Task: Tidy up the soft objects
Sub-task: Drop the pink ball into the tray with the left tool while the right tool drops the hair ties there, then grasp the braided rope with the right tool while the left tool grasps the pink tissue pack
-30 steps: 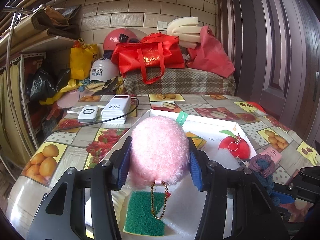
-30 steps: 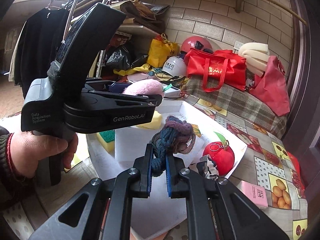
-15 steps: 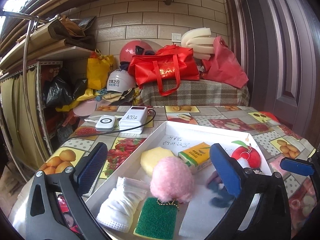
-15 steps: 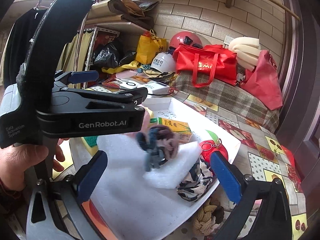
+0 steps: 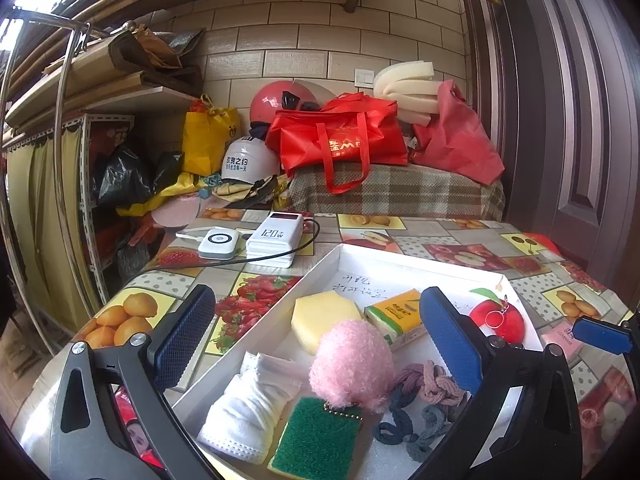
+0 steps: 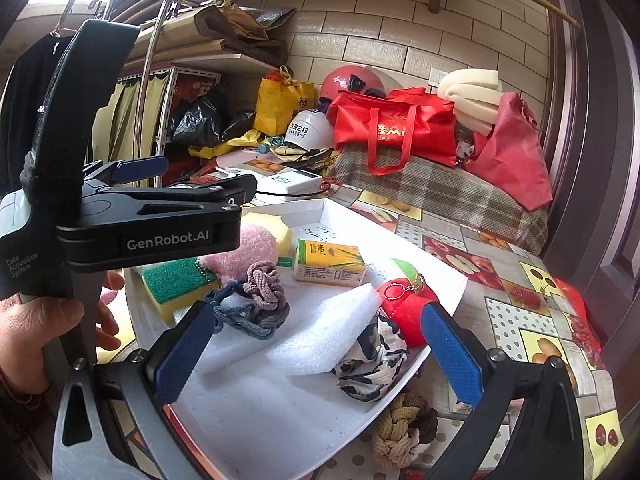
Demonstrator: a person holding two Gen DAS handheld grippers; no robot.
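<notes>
A white tray (image 5: 340, 254) (image 6: 452, 292) holds a pink pompom (image 5: 352, 364) (image 6: 248, 246), a braided hair tie (image 5: 424, 396) (image 6: 256, 296), a green-yellow sponge (image 5: 316, 436) (image 6: 176, 284), a white mask (image 5: 244, 412), a yellow sponge (image 5: 324, 316), a tissue pack (image 5: 396, 316) (image 6: 330, 266), a red apple plush (image 5: 496, 320) (image 6: 404, 304), white foam (image 6: 328, 332) and a patterned cloth (image 6: 372, 364). My left gripper (image 5: 316, 340) is open above the pompom. My right gripper (image 6: 316, 352) is open over the foam. Both are empty.
A tan and brown braided hair tie (image 6: 400, 428) lies on the fruit-print tablecloth (image 5: 132, 316) outside the tray's near edge. A power bank (image 5: 276, 234) and a charger (image 5: 218, 242) sit at the far left. Bags and helmets (image 5: 344, 140) pile up behind the table.
Both grippers opened and drew back. The left let go of the pink pompom and the right let go of the braided hair tie; both now lie in the tray.
</notes>
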